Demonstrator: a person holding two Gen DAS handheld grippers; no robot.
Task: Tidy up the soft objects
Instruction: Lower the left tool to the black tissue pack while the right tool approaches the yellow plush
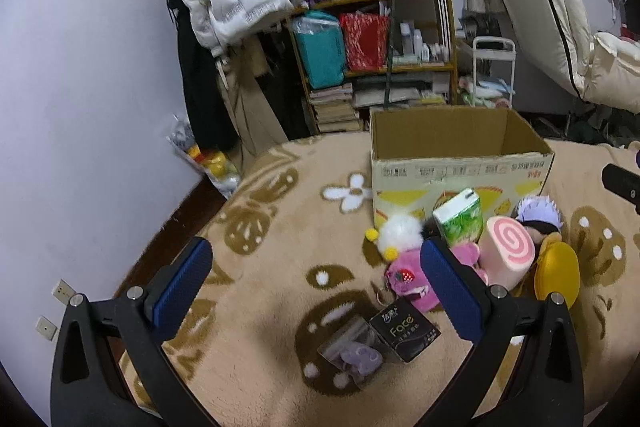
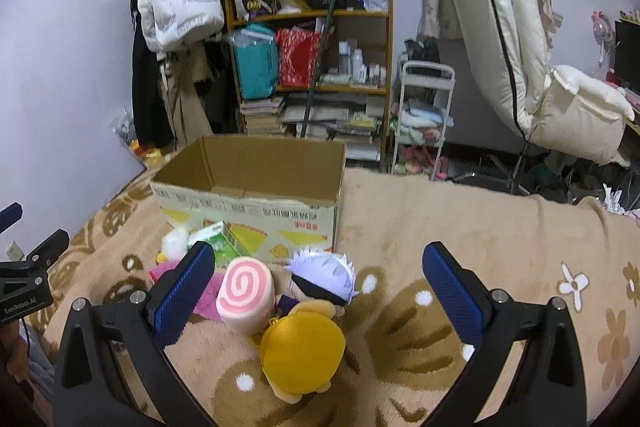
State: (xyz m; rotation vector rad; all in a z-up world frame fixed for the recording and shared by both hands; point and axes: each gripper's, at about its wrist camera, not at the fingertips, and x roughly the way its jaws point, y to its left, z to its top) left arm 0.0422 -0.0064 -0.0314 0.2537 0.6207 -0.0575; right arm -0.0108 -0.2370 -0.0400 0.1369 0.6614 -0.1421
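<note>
Looking along your left gripper point(image 1: 316, 291), you hold its blue-padded fingers point(image 1: 182, 287) spread wide with nothing between them, above a tan fleece blanket point(image 1: 280, 227) patterned with brown shapes and white flowers. Just ahead of the right finger lies the heap of soft things: a white fluffy plush point(image 1: 398, 235) on top of a pink plush point(image 1: 404, 279), a green tissue pack point(image 1: 458, 219) propped upright, a pink swirl roll cushion point(image 1: 508, 251), a white-haired doll point(image 1: 538, 213) and a yellow round plush point(image 1: 558, 277). Nearer you, apart from the heap, sit a black tissue pack point(image 1: 404, 327) and a clear packet with something purple point(image 1: 354, 351). An open cardboard box point(image 1: 460, 167) stands right behind the heap, and only its bare far walls show; its floor is out of sight.

Through your right gripper point(image 2: 318, 291), the fingers point(image 2: 452, 291) are likewise released and empty. Below them lie the yellow round plush point(image 2: 304, 347), the white-haired doll point(image 2: 324, 275) touching it, and the swirl roll cushion point(image 2: 246, 291) beside both. The green tissue pack point(image 2: 224, 241) leans against the cardboard box point(image 2: 248, 203). Your left gripper's black body point(image 2: 28, 279) shows at the left edge.
</note>
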